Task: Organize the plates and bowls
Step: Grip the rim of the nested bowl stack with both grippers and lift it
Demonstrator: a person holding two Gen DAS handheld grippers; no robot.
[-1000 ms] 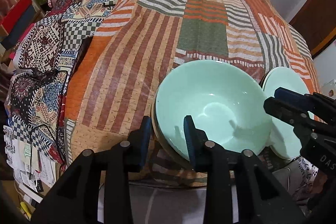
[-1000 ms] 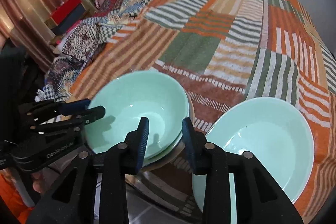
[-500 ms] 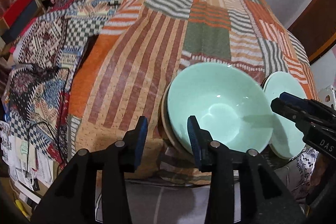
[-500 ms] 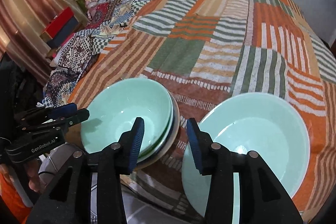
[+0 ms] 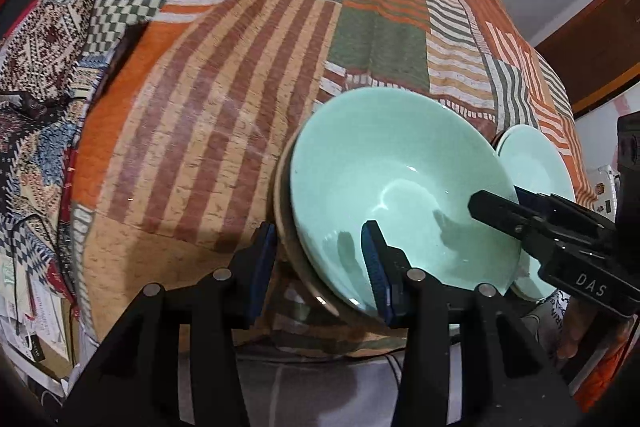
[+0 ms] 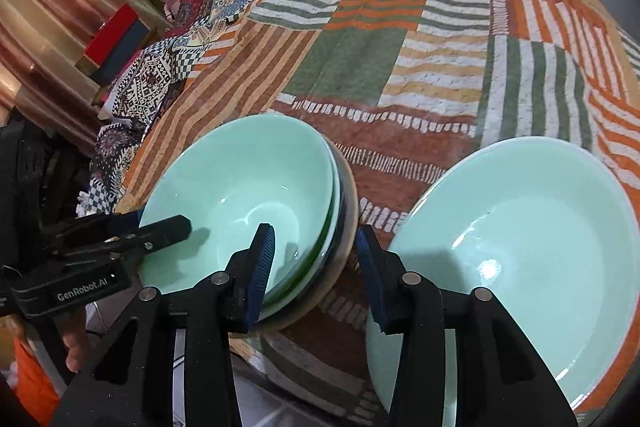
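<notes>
Two grippers: both with fingers spread, straddling opposite rims of the bowl stack.
Bowl stack (image 6: pixel 256 195): mint bowls nested, mouths up, tilted slightly, at the quilt's (image 6: pixel 360 67) near edge.
Left gripper (image 5: pixel 320 267): gripping nothing, astride the stack's left rim.
Right gripper (image 6: pixel 316 263): gripping nothing, astride its right rim.
Plate (image 6: pixel 520 251): mint, face up, just right of the stack.

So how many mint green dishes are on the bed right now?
3 that show: the top bowl of the stack near the bed's edge, a second green rim nested under it, and a wide shallow dish to its right. More may be hidden in the stack.
</notes>
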